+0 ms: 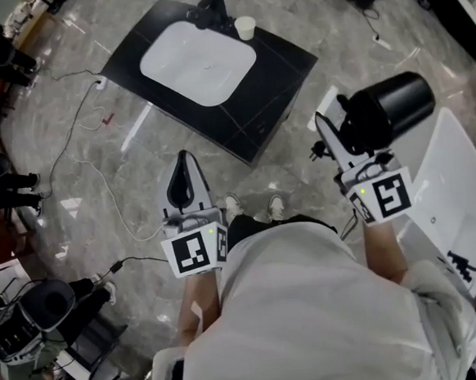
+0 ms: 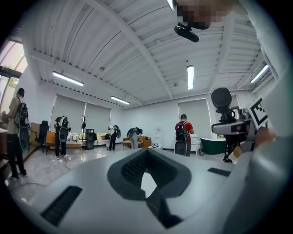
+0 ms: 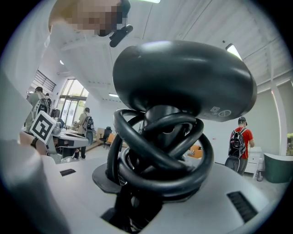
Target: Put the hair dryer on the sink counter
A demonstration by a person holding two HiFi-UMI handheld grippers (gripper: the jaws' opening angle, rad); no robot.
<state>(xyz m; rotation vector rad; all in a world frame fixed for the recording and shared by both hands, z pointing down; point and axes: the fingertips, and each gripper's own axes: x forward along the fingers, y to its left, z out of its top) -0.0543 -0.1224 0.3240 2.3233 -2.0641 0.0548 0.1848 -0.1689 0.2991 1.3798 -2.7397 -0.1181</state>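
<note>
Two grippers were held over a grey marble floor. At far left stood a black office chair. Top centre was the black sink counter with a white basin, black faucet and white cup. The left gripper had its jaws together with nothing between them. The right gripper was clamped on the handle of the black hair dryer, cord coiled round it, well apart from the counter. A white fixture sat at far right. The marker cubes bore black squares. Print on the dryer was too small to read.
</note>
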